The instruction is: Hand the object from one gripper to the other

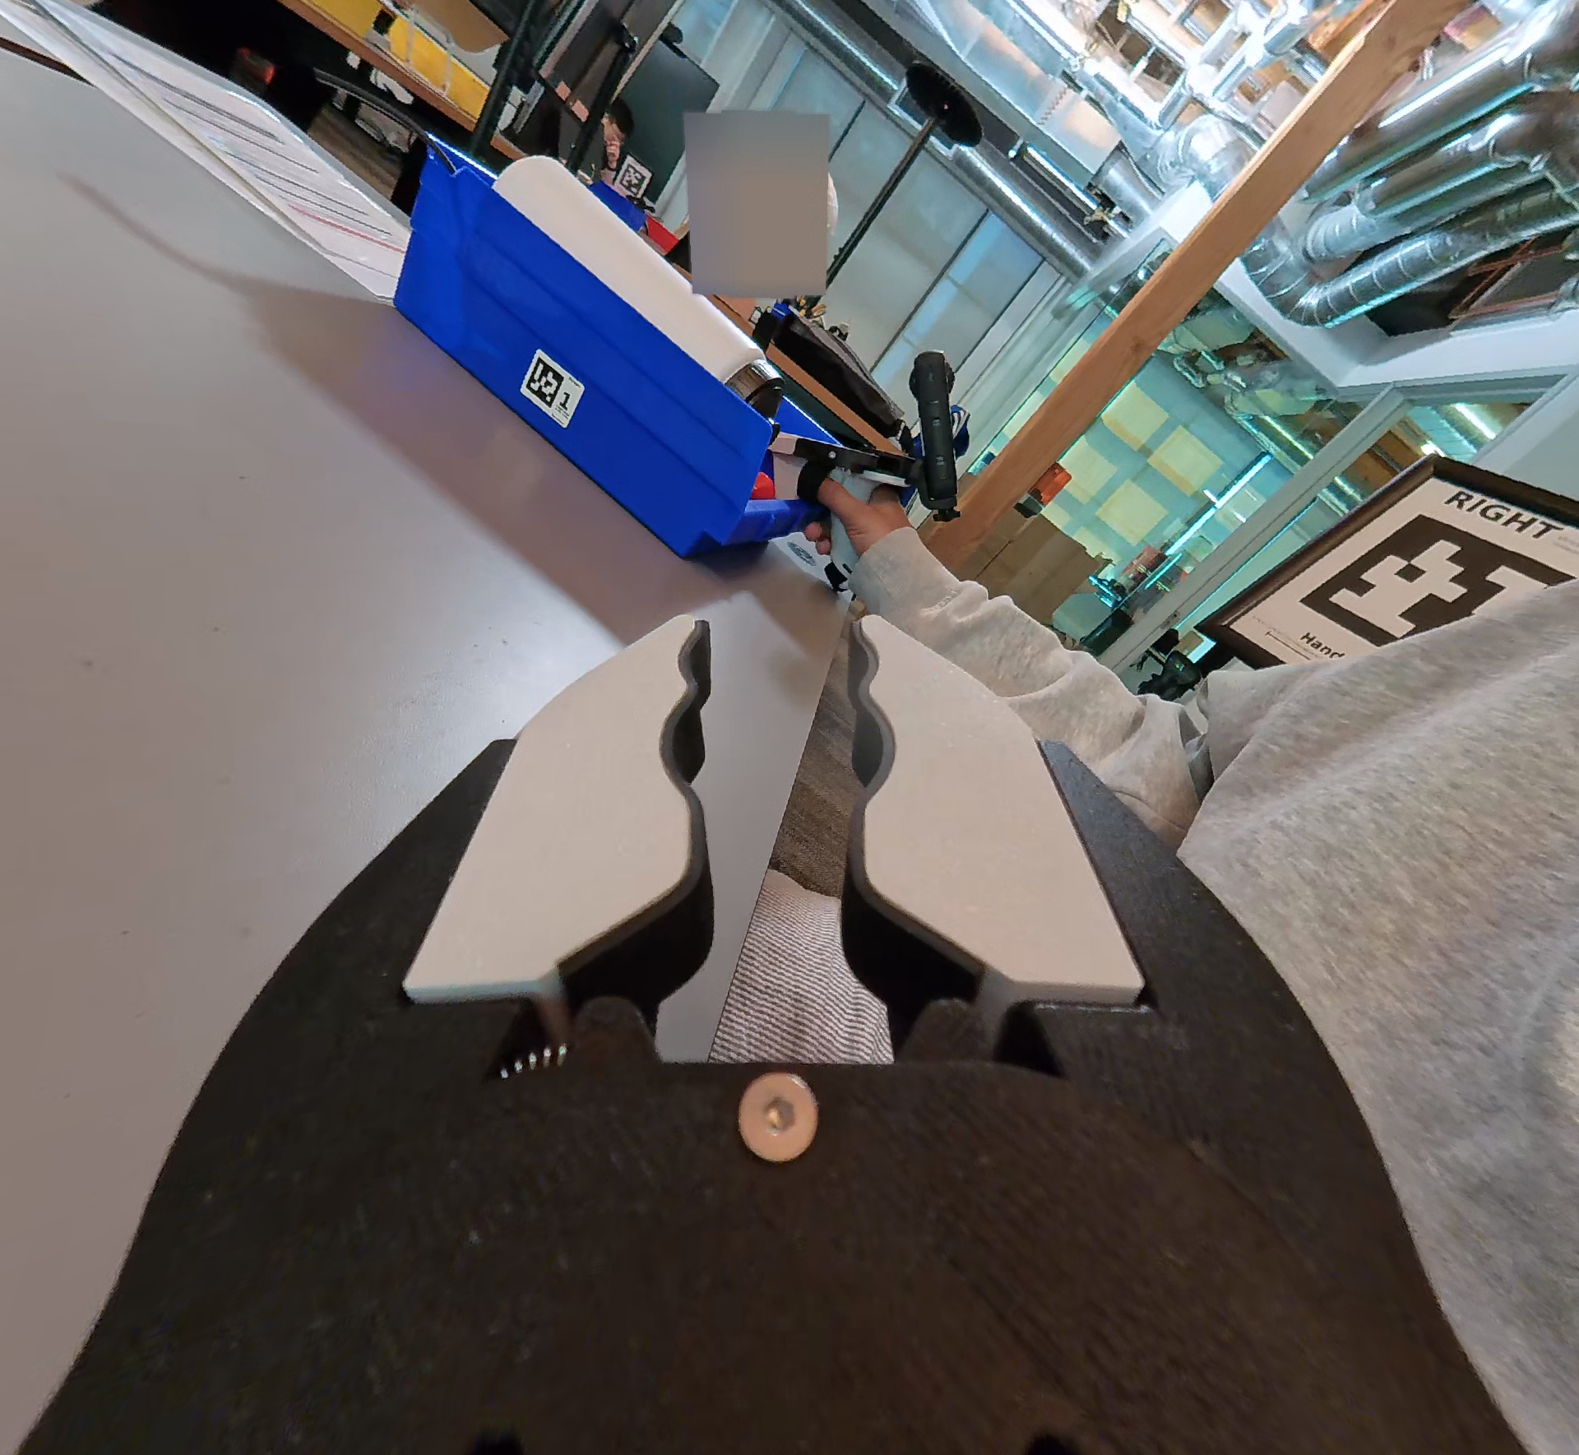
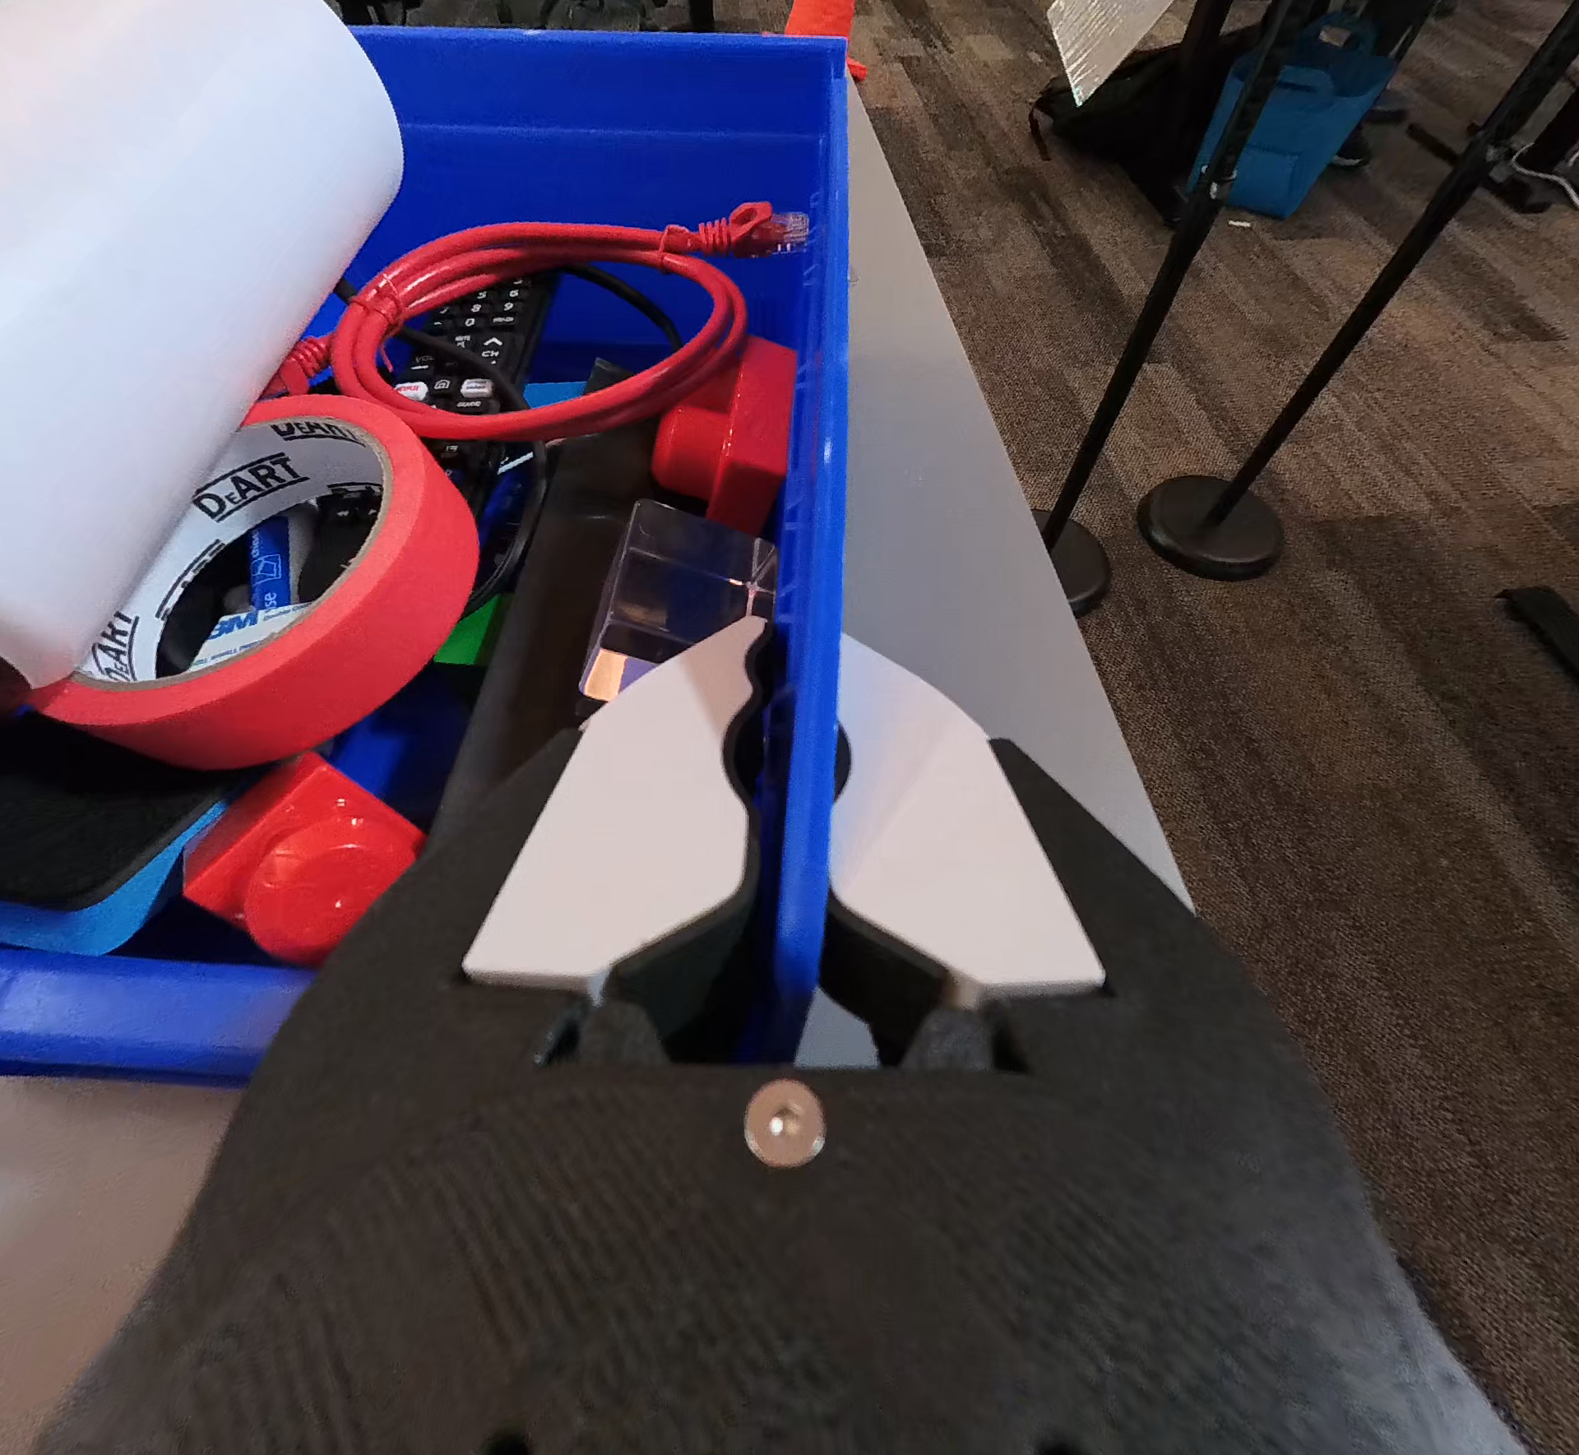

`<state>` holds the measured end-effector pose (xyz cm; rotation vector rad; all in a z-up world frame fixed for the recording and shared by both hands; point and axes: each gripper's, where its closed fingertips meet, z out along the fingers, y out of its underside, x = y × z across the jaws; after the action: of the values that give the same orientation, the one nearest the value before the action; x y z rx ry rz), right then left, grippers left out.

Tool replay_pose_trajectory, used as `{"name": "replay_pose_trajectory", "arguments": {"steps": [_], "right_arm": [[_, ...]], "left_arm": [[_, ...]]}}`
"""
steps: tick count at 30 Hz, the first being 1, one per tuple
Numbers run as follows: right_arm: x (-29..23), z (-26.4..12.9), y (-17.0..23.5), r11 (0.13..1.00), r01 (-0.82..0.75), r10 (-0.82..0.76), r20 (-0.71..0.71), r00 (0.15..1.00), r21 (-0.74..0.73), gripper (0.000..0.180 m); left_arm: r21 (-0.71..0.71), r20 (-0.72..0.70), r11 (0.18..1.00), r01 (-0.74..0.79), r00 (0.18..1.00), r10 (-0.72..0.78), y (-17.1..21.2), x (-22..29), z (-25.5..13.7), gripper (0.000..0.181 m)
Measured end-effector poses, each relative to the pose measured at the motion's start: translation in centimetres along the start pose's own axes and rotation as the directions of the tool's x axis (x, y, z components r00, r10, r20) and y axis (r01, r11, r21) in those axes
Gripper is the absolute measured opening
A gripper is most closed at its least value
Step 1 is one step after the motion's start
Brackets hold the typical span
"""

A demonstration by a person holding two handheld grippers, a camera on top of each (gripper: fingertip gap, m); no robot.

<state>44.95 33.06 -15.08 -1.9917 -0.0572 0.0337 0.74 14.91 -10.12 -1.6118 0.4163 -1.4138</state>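
Two grippers, neither holding anything. The right gripper straddles the near-right wall of the blue bin: one finger inside, one outside on the grey table, jaws parted around the wall. The left gripper hangs open over the table, well apart from the bin. Which object is meant cannot be told; the clear block lies just ahead of the inside finger, with the red tape roll, red cable, remote and white roll farther in. Judgement: the grasp is not yet made. The right gripper should lift clear of the wall, shift inward, and close squarely on flat faces, since a clear block looks likely to slip.
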Motion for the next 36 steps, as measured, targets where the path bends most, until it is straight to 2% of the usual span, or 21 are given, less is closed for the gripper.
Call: {"name": "replay_pose_trajectory", "arguments": {"steps": [6, 30, 36], "right_arm": [[-0.05, 0.03, 0.06, 0.998, -0.062, 0.063, 0.030, 0.998, -0.003, 0.005], [-0.03, 0.16, 0.08, 0.998, -0.068, 0.068, 0.029, 0.997, -0.006, 0.006], [-0.11, -0.03, 0.16, 1.000, -0.006, 0.006, -0.006, 1.000, -0.014, 0.006]], "left_arm": [[-0.001, 0.001, 1.000, 0.002, 1.000, -0.002, 0.04, 0.01, 0.01, 0.030], [0.003, 0.010, 1.000, 0.021, 1.000, -0.021, 0.07, -0.20, 0.02, 0.030], [0.011, 0.018, 1.000, 0.020, 1.000, -0.020, -0.04, -0.26, -0.03, 0.030]]}}
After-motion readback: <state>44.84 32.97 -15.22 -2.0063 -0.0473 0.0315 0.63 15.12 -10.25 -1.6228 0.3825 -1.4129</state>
